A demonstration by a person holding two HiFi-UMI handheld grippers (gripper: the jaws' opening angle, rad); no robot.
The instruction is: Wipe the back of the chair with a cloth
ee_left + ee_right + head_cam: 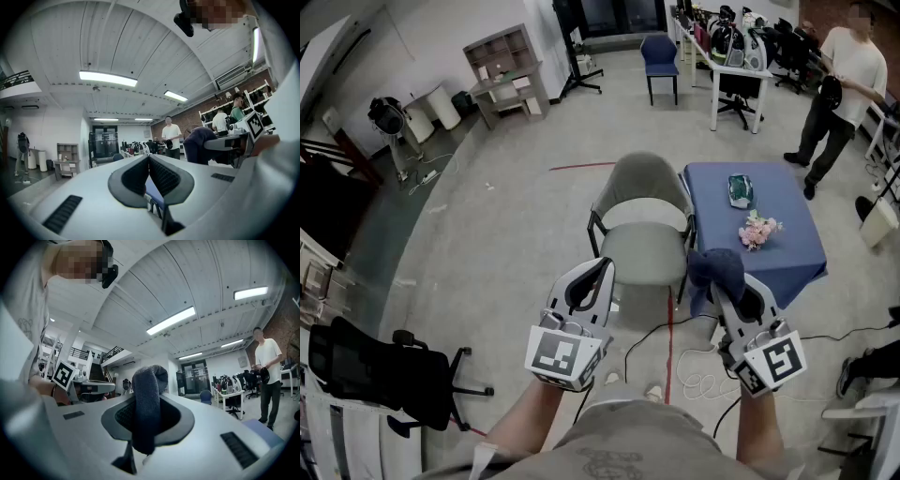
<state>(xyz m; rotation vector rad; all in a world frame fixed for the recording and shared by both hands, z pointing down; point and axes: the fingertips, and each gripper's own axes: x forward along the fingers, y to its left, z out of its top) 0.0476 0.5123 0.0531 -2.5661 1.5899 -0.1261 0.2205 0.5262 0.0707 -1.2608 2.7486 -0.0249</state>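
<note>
In the head view, the dark cloth [715, 265] sits at the tip of the right gripper [724, 281], beside the seat of the grey chair [645, 180].

In the left gripper view, the left gripper [149, 164] has its jaws pressed together, with nothing between them.

In the right gripper view, the jaws clamp the cloth [146, 404].

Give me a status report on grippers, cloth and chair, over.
Left gripper shut, empty. Right gripper shut on dark cloth. Chair ahead, back untouched. Blue table close beside it.
</note>
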